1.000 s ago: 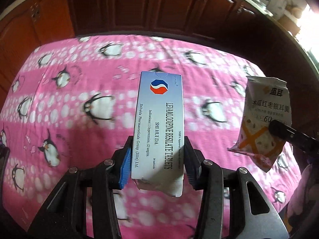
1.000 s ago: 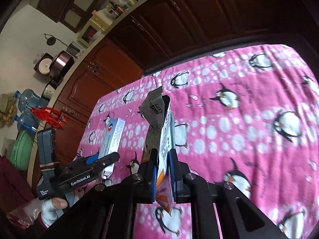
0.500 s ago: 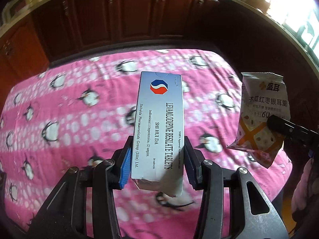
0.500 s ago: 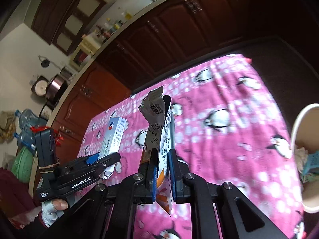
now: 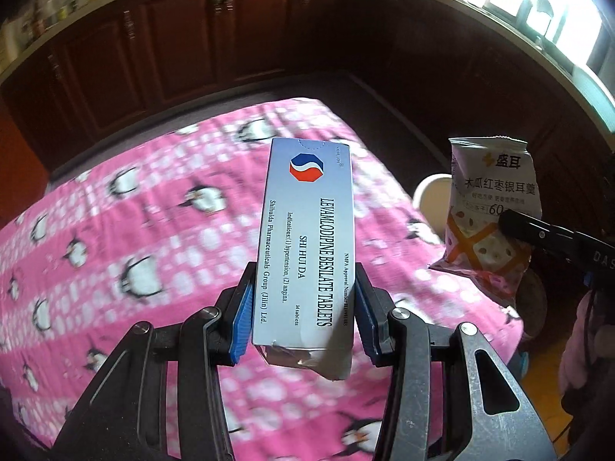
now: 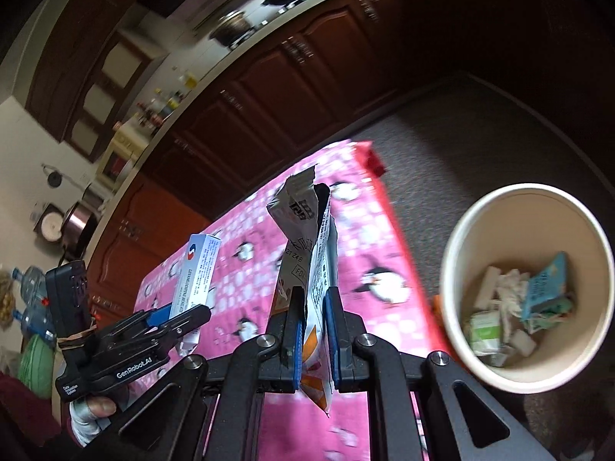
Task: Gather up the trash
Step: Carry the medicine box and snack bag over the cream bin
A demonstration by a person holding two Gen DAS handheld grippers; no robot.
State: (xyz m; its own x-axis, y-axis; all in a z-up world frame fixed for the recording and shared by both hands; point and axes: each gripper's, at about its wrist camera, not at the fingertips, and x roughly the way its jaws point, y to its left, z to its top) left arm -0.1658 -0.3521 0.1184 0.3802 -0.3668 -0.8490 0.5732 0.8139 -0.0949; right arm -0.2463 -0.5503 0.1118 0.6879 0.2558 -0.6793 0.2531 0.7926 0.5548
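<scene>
My left gripper (image 5: 303, 307) is shut on a silver-blue tablet box (image 5: 307, 238) and holds it upright above the pink penguin tablecloth (image 5: 134, 230). The box also shows in the right wrist view (image 6: 198, 272). My right gripper (image 6: 312, 330) is shut on an opened white and orange snack packet (image 6: 307, 253), held edge-on in the air. The packet also shows at the right of the left wrist view (image 5: 494, 207). A cream trash bin (image 6: 453, 307) stands on the floor past the table's right edge and holds several scraps. Its rim shows in the left wrist view (image 5: 430, 192).
Dark wooden cabinets (image 5: 230, 38) run behind the table. A dark floor (image 6: 480, 146) lies between table and cabinets. Pots stand on the counter (image 6: 238, 27), and water bottles (image 6: 27, 280) are at the far left.
Both grippers have swung right with their loads. The table's right edge and the trash bin have come much further into view. Neither grip has changed.
</scene>
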